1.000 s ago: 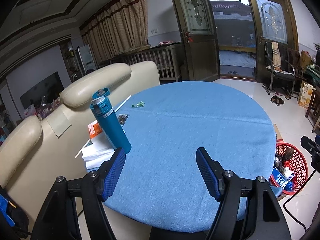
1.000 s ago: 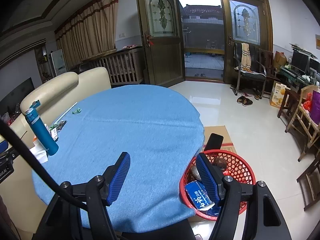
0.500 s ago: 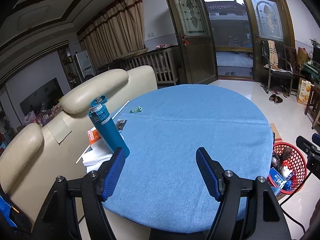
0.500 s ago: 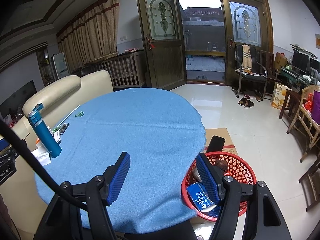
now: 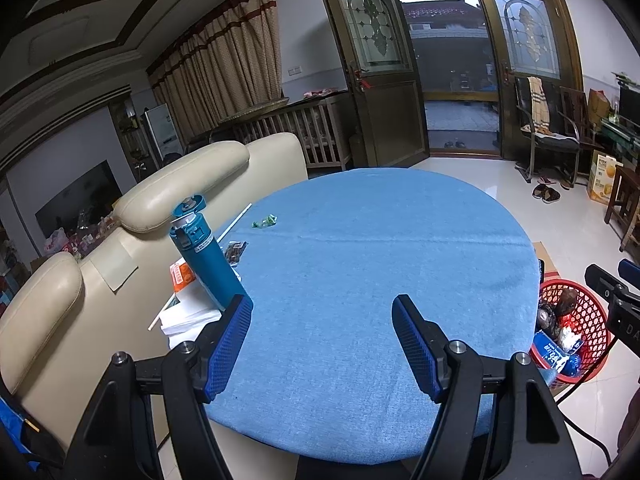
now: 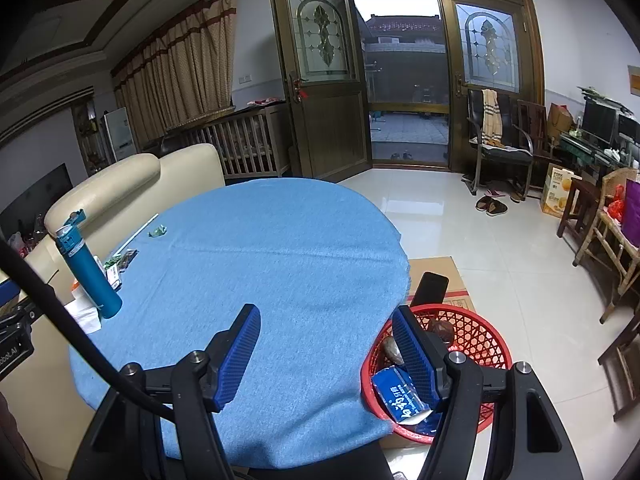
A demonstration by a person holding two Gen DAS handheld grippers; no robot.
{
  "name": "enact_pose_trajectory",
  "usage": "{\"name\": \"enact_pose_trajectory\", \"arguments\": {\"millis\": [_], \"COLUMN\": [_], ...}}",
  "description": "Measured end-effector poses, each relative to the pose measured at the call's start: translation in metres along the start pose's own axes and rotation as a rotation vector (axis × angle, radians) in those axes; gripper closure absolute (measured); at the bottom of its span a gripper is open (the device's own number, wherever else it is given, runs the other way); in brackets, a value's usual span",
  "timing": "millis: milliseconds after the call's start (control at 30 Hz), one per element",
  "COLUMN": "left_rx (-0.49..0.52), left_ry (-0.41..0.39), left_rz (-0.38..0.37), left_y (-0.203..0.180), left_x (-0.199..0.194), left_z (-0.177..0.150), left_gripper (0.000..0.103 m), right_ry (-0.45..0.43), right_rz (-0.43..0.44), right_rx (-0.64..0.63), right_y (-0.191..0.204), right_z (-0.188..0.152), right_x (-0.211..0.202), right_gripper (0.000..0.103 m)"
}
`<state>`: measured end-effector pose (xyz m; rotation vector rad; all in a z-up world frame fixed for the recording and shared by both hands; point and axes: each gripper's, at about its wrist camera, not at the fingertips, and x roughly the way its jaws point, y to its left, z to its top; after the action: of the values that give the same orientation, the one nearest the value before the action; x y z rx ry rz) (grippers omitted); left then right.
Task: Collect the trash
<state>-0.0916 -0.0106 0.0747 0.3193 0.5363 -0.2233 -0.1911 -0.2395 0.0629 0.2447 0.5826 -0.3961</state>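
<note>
A round table with a blue cloth [image 5: 360,264] fills both views. A small green wrapper [image 5: 265,221] lies near its far left edge, also in the right wrist view [image 6: 157,231]. A red mesh basket [image 6: 476,340] with several pieces of trash stands on the floor at the table's right, also in the left wrist view [image 5: 588,320]. My left gripper [image 5: 322,344] is open and empty above the near table edge. My right gripper [image 6: 326,354] is open and empty over the near right edge, beside the basket.
A teal bottle [image 5: 208,256] stands at the table's left on white papers [image 5: 188,316], with a dark packet [image 5: 236,249] and a white stick [image 5: 236,221] behind it. A cream sofa [image 5: 132,216] is left. A phone [image 6: 430,286] leans by cardboard [image 6: 436,272].
Both grippers have drawn back and risen slightly, so the table looks smaller and farther. Both stay open and empty.
</note>
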Motion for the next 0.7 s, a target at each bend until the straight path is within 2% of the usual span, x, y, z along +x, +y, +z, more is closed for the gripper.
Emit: {"name": "enact_pose_trajectory", "arguments": {"millis": [700], "left_rx": [0.032], "left_ry": [0.000], "left_rz": [-0.039], "left_y": [-0.015], "left_x": [0.003], "left_z": [0.003], "left_gripper": [0.029], "right_ry": [-0.017], "right_rz": [-0.033], "right_rx": [0.015], "right_y": [-0.009], "right_z": [0.005], "right_x": [-0.002], "right_gripper": [0.031]}}
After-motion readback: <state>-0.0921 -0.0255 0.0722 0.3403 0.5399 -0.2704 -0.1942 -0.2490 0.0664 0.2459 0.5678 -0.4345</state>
